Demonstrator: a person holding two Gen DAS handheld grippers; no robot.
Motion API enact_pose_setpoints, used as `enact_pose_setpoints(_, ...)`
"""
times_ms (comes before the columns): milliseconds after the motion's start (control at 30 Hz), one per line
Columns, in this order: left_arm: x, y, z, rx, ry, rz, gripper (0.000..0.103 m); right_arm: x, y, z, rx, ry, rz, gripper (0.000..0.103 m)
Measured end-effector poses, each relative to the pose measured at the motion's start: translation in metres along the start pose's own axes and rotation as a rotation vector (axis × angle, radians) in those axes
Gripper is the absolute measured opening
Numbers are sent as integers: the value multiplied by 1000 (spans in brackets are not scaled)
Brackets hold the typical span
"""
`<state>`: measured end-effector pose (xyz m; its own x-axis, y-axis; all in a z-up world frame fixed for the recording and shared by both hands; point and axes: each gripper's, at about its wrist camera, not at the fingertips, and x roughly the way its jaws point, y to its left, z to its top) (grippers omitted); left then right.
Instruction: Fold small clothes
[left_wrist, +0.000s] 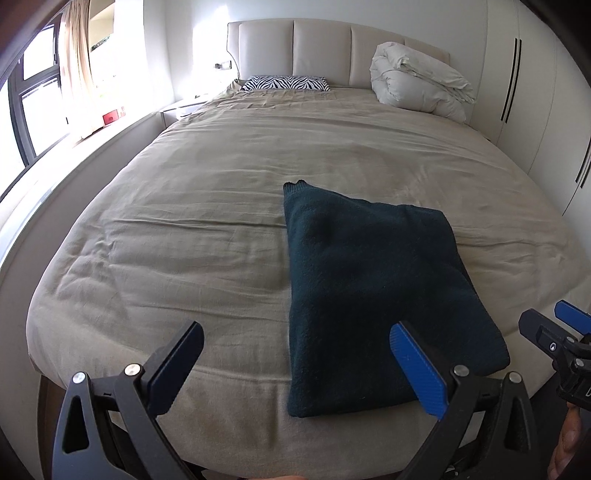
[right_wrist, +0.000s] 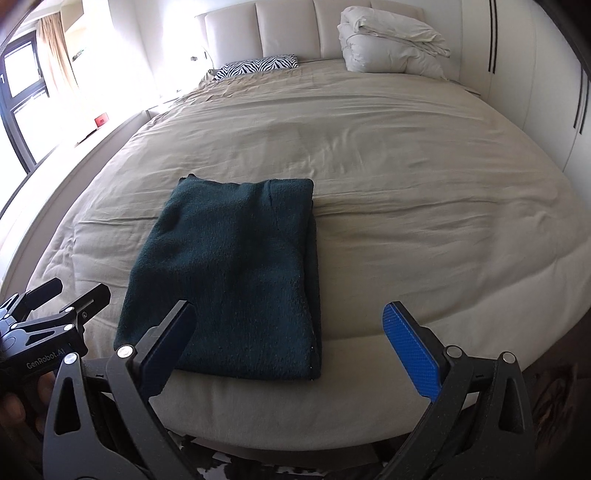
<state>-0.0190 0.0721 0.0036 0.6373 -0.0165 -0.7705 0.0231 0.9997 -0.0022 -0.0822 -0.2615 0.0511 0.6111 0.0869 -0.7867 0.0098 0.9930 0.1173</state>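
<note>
Folded dark green garment (left_wrist: 373, 295) flat on beige bed (left_wrist: 184, 221); left tool (left_wrist: 295, 350) spread wide above it

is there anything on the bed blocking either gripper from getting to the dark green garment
Nothing visible. The dark green garment lies folded near the bed's front edge, with only bare cover between it and the open left gripper and right gripper. The zebra pillow and duvet sit far back.

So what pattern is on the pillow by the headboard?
Black-and-white zebra stripes on the pillow, clearest in the left wrist view.
</note>
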Motion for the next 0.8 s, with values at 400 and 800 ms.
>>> enact_pose_setpoints(400, 4, 2, -1, -4, 8, 3, 103, 10, 0, -4, 8, 22, -14, 103)
enact_pose_setpoints(800, 4, 1, -1, -4, 10, 4, 103, 17, -3, -6, 33, 42, -21, 103)
